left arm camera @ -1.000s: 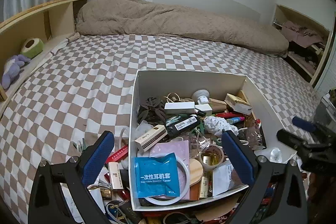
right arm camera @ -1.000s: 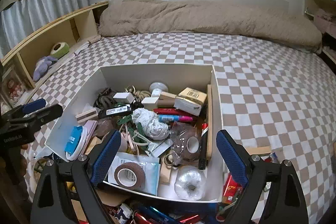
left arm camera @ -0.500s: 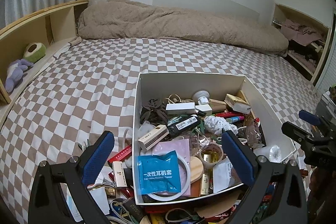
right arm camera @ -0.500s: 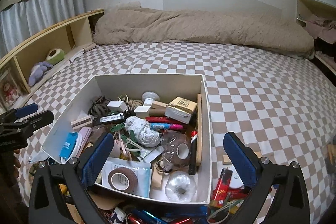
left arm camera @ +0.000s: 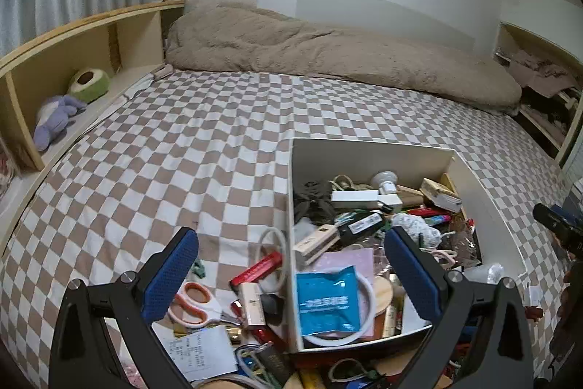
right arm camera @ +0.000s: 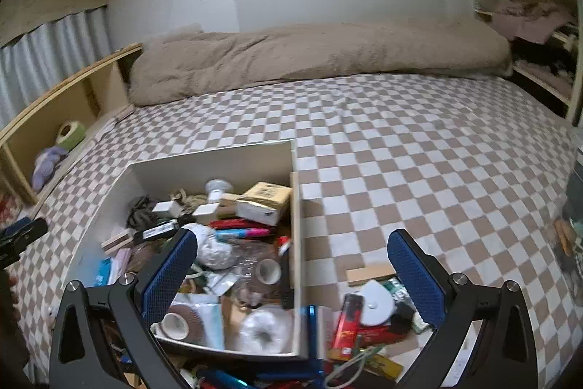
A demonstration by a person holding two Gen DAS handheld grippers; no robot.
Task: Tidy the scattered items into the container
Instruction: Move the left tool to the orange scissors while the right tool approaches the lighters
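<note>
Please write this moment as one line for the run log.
left gripper: open, empty | right gripper: open, empty, fingers just widened | white rectangular box: partly filled | orange-handled scissors: outside, on checkered sheet

Black gripper frames, silver screws, blue textured fingers [left arm camera: 171,274].

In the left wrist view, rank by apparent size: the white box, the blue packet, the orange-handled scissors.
1. white box, clearly largest.
2. blue packet.
3. orange-handled scissors, close to the packet in apparent size, so that order is unsure.
</note>
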